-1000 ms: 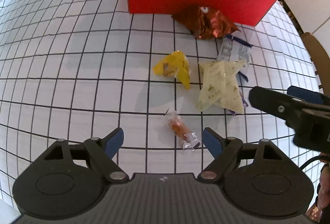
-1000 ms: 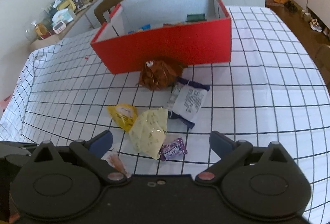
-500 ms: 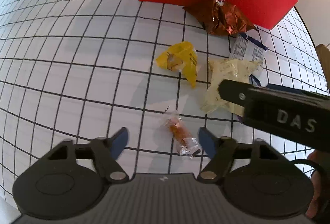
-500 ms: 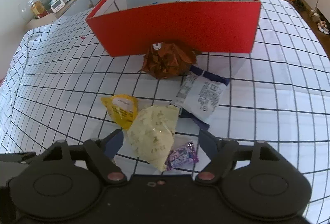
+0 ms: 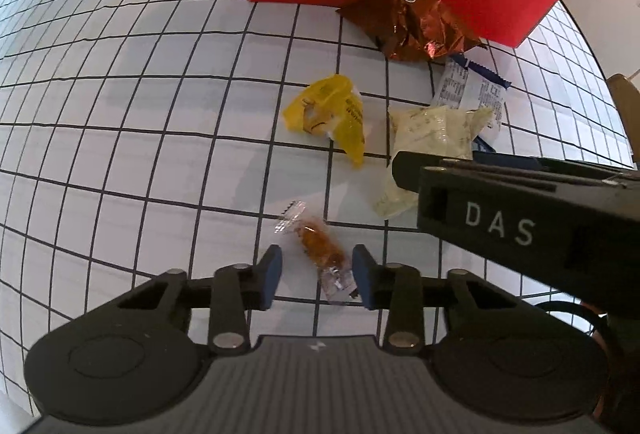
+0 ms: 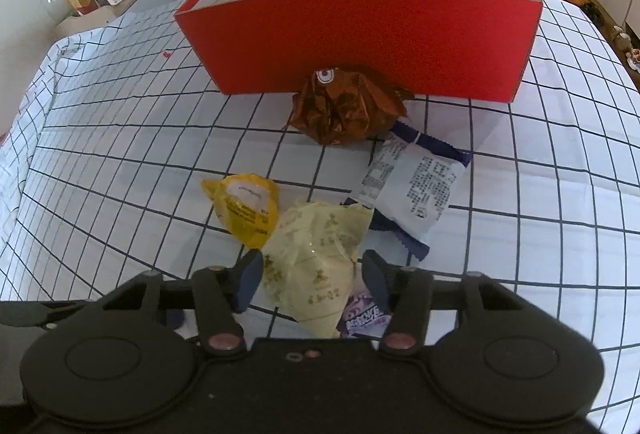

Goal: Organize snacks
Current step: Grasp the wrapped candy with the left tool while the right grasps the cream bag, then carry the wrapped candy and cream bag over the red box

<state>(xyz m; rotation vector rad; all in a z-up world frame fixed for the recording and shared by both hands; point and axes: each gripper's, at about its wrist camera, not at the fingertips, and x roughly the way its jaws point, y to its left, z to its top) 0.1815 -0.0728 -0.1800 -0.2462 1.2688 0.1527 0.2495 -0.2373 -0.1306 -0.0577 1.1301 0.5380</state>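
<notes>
On the checked cloth (image 5: 120, 106), between my left gripper's (image 5: 316, 270) blue pads, lies a small candy (image 5: 320, 252): an orange-brown lump in clear crinkled wrap with twisted ends. Those jaws have just been closing; the right pad is at the wrapper, the left one still shows a gap, so I have no grip yet. My right gripper (image 6: 312, 276) has also been closing, around a pale yellow pouch (image 6: 316, 262), soft and creased with small printed marks; I cannot tell whether its pads press it. A purple wrapper (image 6: 364, 314) peeks out beneath. Just beside sit a glossy yellow packet (image 6: 246, 208), a white-and-navy sachet (image 6: 412, 190) and a crumpled brown foil bag (image 6: 344, 106) touching the red cardboard box (image 6: 360, 38).
</notes>
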